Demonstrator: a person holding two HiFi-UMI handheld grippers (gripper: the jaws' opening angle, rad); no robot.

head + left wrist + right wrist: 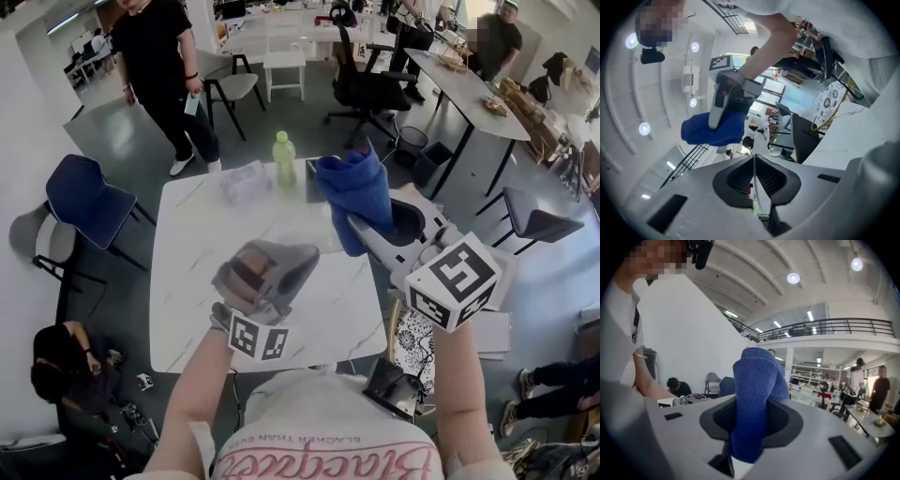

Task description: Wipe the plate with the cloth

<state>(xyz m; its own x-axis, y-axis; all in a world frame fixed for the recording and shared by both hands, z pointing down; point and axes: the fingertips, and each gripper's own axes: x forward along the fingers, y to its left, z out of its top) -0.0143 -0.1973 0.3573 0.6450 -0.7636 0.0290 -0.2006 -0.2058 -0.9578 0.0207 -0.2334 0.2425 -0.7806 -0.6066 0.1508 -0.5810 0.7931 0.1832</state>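
The blue cloth (pixel 757 394) runs lengthwise out of the right hand-held gripper (pixel 373 234), which is clenched on it. Its bunched end points away, above the white marble surface (pixel 192 281). The left hand-held gripper (pixel 757 180) pinches the thin white plate (pixel 758 144), seen edge-on. An open office with chairs (pixel 86 199) surrounds them.

Both grippers up, both gripping!
Left gripper (pixel 272 267) points level, jaws pinched on the plate (pixel 761 154) edge; right gripper (pixel 367 225) sits higher on a bare forearm, jaws clamping the cloth (pixel 356 190).

Bright, fisheye-warped edges, probably motion-blurred foreground
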